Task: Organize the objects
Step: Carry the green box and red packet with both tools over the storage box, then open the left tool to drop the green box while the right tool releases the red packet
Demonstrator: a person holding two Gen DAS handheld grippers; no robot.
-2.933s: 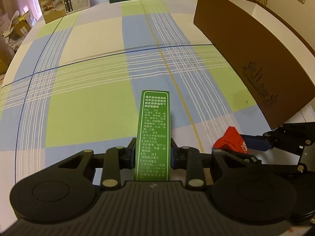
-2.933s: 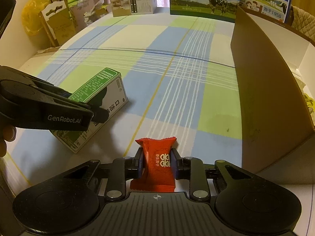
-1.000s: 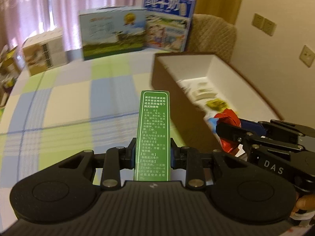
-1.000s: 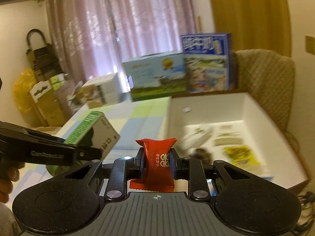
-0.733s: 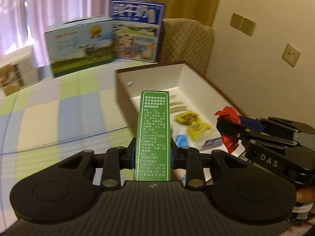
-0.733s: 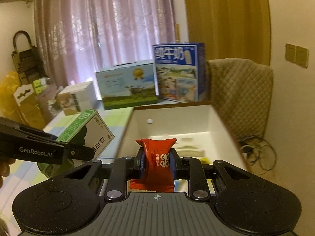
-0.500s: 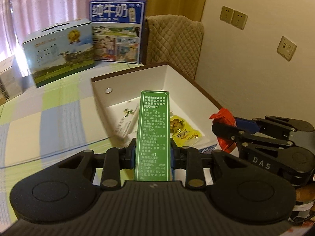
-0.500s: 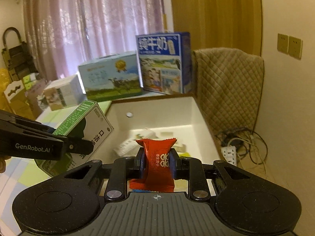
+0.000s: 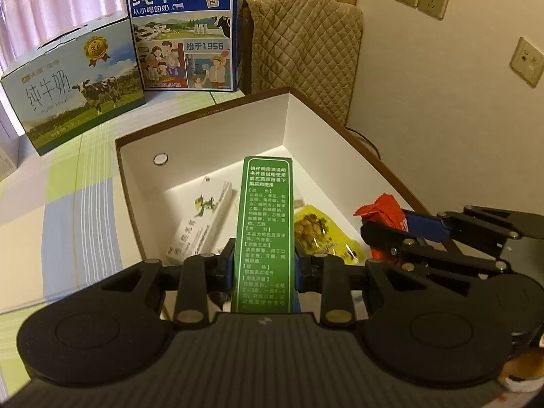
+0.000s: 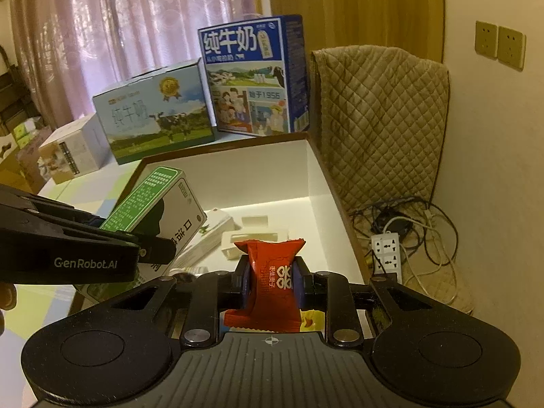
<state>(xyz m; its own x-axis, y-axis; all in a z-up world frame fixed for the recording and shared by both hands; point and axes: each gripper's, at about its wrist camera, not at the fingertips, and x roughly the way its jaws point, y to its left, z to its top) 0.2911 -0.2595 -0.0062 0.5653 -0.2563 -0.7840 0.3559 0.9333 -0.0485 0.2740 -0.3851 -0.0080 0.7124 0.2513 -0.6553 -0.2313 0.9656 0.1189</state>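
Note:
My left gripper (image 9: 264, 265) is shut on a green and white medicine box (image 9: 267, 231), held above the open brown box with white inside (image 9: 306, 129). The medicine box also shows in the right wrist view (image 10: 159, 200). My right gripper (image 10: 271, 280) is shut on a red candy packet (image 10: 273, 282), also held over the brown box (image 10: 316, 176). The red packet shows at the right of the left wrist view (image 9: 377, 209). Inside the box lie a white carton with green print (image 9: 204, 217), a yellow snack packet (image 9: 319, 234) and a white tray piece (image 10: 253, 234).
Two milk cartons (image 9: 183, 30) (image 9: 71, 85) stand on the checked tablecloth (image 9: 61, 204) behind the box. A quilted chair back (image 10: 377, 112) is at the right. A power strip with cables (image 10: 387, 248) lies on the floor by the wall.
Both grippers have lifted off the tablecloth and moved right over the open box, carrying the medicine box and the red packet. The box's inside has come closer into view.

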